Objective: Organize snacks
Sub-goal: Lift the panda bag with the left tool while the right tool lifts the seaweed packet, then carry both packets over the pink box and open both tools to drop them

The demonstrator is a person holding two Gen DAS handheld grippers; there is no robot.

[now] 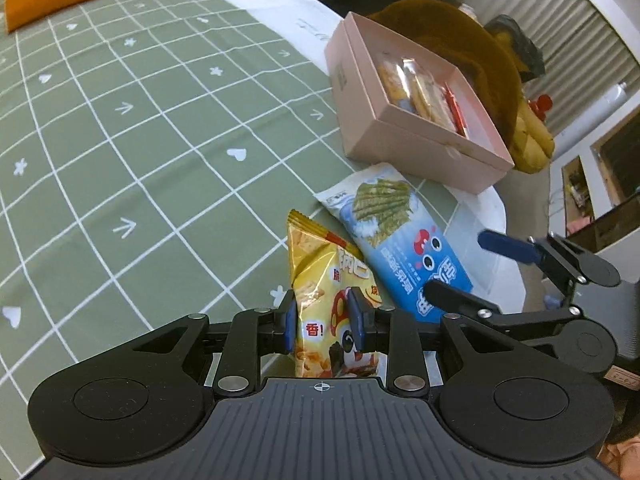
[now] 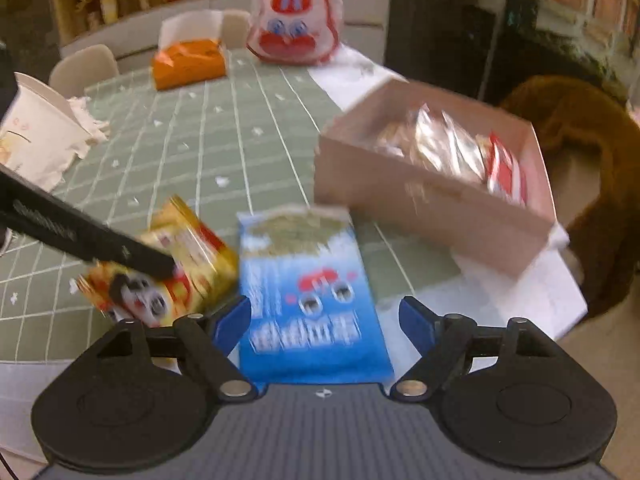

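Note:
My left gripper (image 1: 325, 322) is shut on a yellow snack packet (image 1: 320, 276), holding it by its near end over the green checked tablecloth. A blue seaweed snack packet (image 1: 394, 236) lies beside it on the table. My right gripper (image 2: 326, 320) is open, its blue pads on either side of the blue packet (image 2: 308, 292), not touching. The yellow packet (image 2: 192, 256) shows in the right wrist view with the left gripper's finger across it. A pink open box (image 1: 416, 116) beyond holds several wrapped snacks; it also shows in the right wrist view (image 2: 420, 200).
An orange packet (image 2: 188, 62) and a red-and-white bag (image 2: 296, 20) sit at the far end of the table. A white paper cup with tissue (image 2: 36, 136) stands at the left. A brown plush toy (image 1: 472, 52) lies behind the box. The table edge is near the box.

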